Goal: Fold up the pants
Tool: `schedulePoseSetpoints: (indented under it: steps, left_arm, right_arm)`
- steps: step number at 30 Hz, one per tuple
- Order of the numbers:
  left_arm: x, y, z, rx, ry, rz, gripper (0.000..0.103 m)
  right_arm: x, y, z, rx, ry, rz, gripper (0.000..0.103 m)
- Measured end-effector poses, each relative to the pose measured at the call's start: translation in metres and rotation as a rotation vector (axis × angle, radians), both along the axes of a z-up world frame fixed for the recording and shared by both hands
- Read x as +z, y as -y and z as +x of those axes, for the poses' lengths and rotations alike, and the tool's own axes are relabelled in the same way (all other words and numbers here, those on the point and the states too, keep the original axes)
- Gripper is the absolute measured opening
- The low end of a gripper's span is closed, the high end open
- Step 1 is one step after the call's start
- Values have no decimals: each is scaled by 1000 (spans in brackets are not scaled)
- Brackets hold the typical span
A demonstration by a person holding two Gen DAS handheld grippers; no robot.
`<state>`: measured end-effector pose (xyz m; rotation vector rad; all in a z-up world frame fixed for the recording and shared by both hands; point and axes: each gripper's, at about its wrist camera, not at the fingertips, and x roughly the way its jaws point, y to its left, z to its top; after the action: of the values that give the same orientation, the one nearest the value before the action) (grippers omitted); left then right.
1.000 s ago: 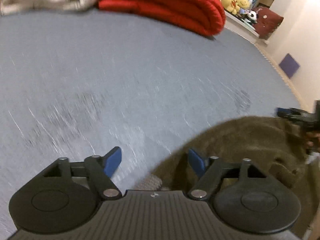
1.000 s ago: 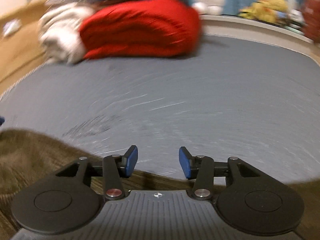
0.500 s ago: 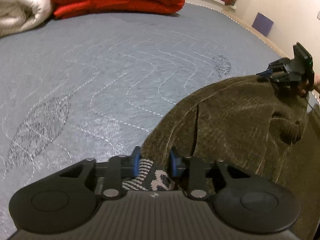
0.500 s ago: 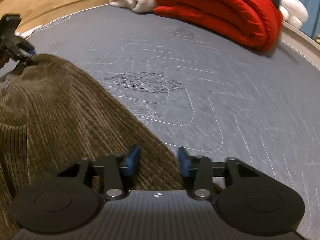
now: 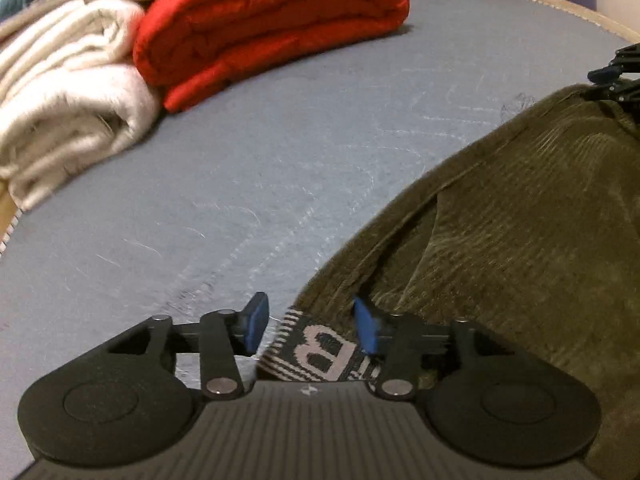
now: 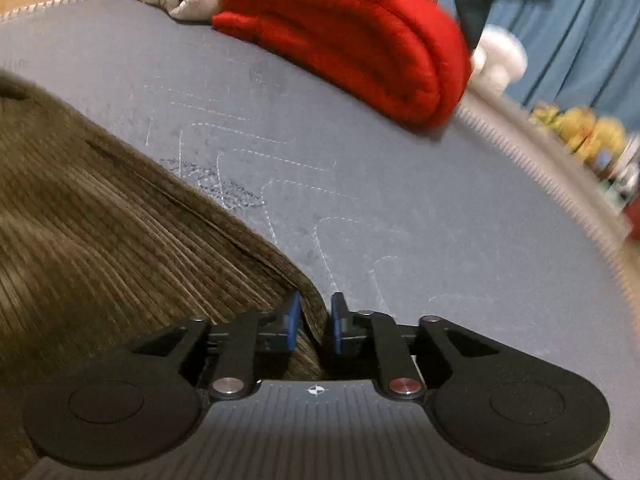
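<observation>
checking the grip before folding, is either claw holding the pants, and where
Left claw: nothing, open around the waistband. Right claw straddles the pants edge; grip unclear.

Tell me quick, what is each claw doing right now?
Left claw: open, just opening; the pants waistband lies between the pads, not pinched.
Right claw: just opening a little; pants edge between the pads, grip cannot be told.

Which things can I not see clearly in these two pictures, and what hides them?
- Pants: both views cut them off at the picture edge and behind the gripper bodies, so legs and full shape stay unknown.
- Waistband lettering: left wrist view, partly covered by the left gripper.
- Right gripper: whether its pads press the pants edge, right wrist view cannot tell.
- Yellow toys: blurred.
</observation>
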<state>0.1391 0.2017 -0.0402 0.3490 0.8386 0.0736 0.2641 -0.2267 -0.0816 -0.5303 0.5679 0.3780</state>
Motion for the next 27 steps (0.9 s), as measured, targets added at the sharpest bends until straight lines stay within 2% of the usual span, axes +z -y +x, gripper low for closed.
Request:
schedulePoseSetpoints:
  steps: [2, 4, 6, 8, 11, 14, 17, 19, 23, 25, 27]
  left_arm:
    - [15, 1, -11, -14, 38, -18, 57]
    - [28, 8, -21, -54, 78, -42, 56]
    - [39, 15, -30, -122, 96, -103, 55]
    - [47, 22, -39, -182, 118, -173, 55]
    - [44, 25, -47, -202, 83, -246, 55]
    - [40, 29, -55, -186, 32, -246, 55]
    - [44, 39, -66, -108, -31, -218, 55]
    - [55, 39, -79, -25, -74, -243, 55]
    - [77, 28, -121, 142, -120, -397, 56]
    - [82, 27, -145, 208, -125, -453, 58]
    - [85, 30, -162, 221, -113, -474, 58]
  right_arm:
    - [14, 25, -12, -85, 20, 103, 39]
    - [21, 58, -25, -164, 22, 194, 40]
    - [21, 88, -41, -237, -4, 261, 40]
    - [19, 114, -59, -298, -24, 287, 40]
    - [14, 161, -82, -439, -14, 326, 40]
    - [12, 229, -95, -674, 3, 398, 41]
    - [13, 289, -96, -869, 40, 429, 44]
    - [12, 314, -90, -926, 58, 426, 44]
    - [7, 347, -65, -932, 40, 415, 59]
    - [-3, 350, -46, -920, 6, 402, 61]
    - [-10, 355, -30, -905, -7, 373, 61]
